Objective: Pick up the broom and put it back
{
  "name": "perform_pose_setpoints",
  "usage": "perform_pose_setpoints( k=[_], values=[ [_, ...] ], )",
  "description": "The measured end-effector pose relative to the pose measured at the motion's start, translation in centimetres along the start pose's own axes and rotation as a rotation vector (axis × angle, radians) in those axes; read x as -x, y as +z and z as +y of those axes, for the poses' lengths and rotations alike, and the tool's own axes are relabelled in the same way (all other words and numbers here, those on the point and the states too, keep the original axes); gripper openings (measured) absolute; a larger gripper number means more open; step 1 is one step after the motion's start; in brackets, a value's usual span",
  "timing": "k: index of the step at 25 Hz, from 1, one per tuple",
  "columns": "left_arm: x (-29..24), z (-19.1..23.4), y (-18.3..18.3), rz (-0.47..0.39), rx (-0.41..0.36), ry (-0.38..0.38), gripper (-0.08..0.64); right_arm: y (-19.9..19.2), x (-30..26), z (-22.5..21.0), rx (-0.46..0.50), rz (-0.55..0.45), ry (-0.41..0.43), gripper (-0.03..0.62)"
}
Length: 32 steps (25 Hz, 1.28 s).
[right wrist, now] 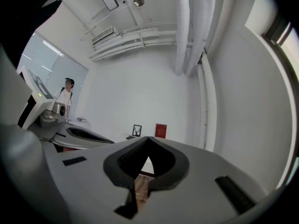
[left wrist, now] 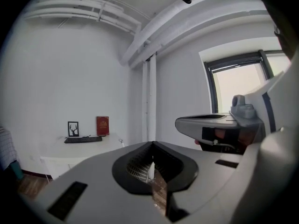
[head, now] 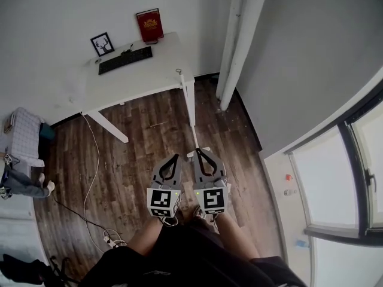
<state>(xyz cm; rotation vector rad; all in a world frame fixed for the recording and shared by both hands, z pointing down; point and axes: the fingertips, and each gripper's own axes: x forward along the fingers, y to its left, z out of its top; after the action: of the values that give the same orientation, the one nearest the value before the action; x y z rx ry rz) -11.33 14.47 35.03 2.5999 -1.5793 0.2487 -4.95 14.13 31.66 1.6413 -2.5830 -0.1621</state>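
White and thin, the long-handled broom [head: 194, 135] is leaning at the corner of the white table [head: 149, 70], just ahead of the left gripper [head: 177, 156] and the right gripper [head: 197, 152], both hanging with fingers fully closed on nothing, so the reaching step seems to be in hand and the next move is calling for opening them around the handle.

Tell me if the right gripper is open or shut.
Shut. In its own view the right gripper has its jaw tips meeting, with nothing held between them.
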Motion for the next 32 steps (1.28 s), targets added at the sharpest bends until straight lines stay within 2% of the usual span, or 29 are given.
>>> perform_pose_setpoints(
  k=[7, 11, 16, 19, 23, 27, 32],
  values=[
    [-4.4, 1.6, 0.2, -0.009, 0.004, -0.011, 0.003, -1.9, -3.9, -1.7, 0.007, 0.03, 0.004, 0.021],
    [-7.5, 4.5, -0.4, -0.006, 0.007, -0.023, 0.003, -3.2, -7.7, -2.2, -0.004, 0.056, -0.01, 0.021],
    [-12.1, 8.6, -1.2, 0.031, 0.037, -0.045, 0.003, -5.9, -13.7, -2.8, -0.023, 0.154, -0.013, 0.021],
    [-15.2, 11.0, -1.8, 0.037, 0.037, -0.045, 0.003, -8.1, -17.5, -3.6, -0.021, 0.178, -0.013, 0.021],
    [-17.9, 13.7, -4.7, 0.093, 0.044, -0.055, 0.003, -12.2, -21.0, -3.5, -0.054, 0.261, -0.014, 0.021],
    [-20.5, 16.9, -7.3, 0.12, 0.064, -0.031, 0.003, -15.5, -24.5, -4.1, -0.059, 0.309, -0.026, 0.021],
    [-22.7, 18.5, -10.8, 0.171, 0.126, -0.039, 0.003, -19.3, -26.7, -5.1, -0.069, 0.379, -0.041, 0.021]
  ],
)
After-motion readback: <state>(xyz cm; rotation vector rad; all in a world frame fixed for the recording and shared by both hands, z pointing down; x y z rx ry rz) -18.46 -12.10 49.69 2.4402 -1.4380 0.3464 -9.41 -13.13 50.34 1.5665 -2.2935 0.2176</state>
